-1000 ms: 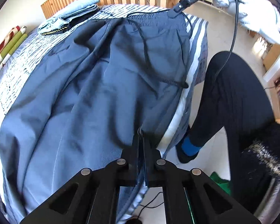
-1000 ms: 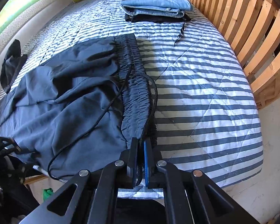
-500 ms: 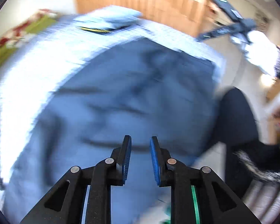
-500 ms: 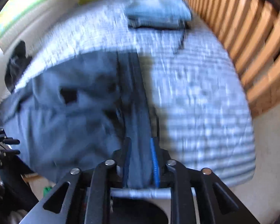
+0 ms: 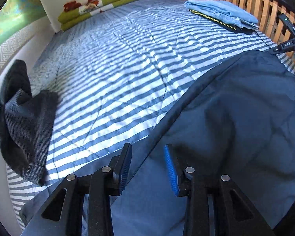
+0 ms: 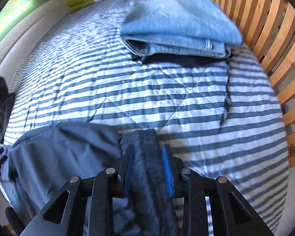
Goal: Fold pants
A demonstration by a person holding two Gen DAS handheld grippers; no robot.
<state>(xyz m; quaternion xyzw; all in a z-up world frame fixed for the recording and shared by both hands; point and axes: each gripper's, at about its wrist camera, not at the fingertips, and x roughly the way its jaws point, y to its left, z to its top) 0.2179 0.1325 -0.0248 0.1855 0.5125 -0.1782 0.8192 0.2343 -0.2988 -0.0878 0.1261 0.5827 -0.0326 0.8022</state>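
Note:
The dark blue-grey pants (image 5: pixel 235 122) lie on the striped bedspread (image 5: pixel 118 74), filling the lower right of the left wrist view. My left gripper (image 5: pixel 147 149) hangs over their edge with its jaws opening; the cloth lies under them and the pads are off it. In the right wrist view the pants (image 6: pixel 59 153) lie at the lower left. Their gathered waistband (image 6: pixel 147 143) runs up between the opening jaws of my right gripper (image 6: pixel 147 150), and the pads do not press on it.
Folded light blue jeans (image 6: pixel 179 25) rest on a black garment by the wooden slatted rail (image 6: pixel 265 29). Folded green and red blankets (image 5: pixel 100 4) lie at the far end. A black knitted garment (image 5: pixel 23 129) sits at the bed's left edge.
Both grippers were shut on the pants a second ago and now stand open. Both hands have swept across the bed, and the left view has swung toward the far side.

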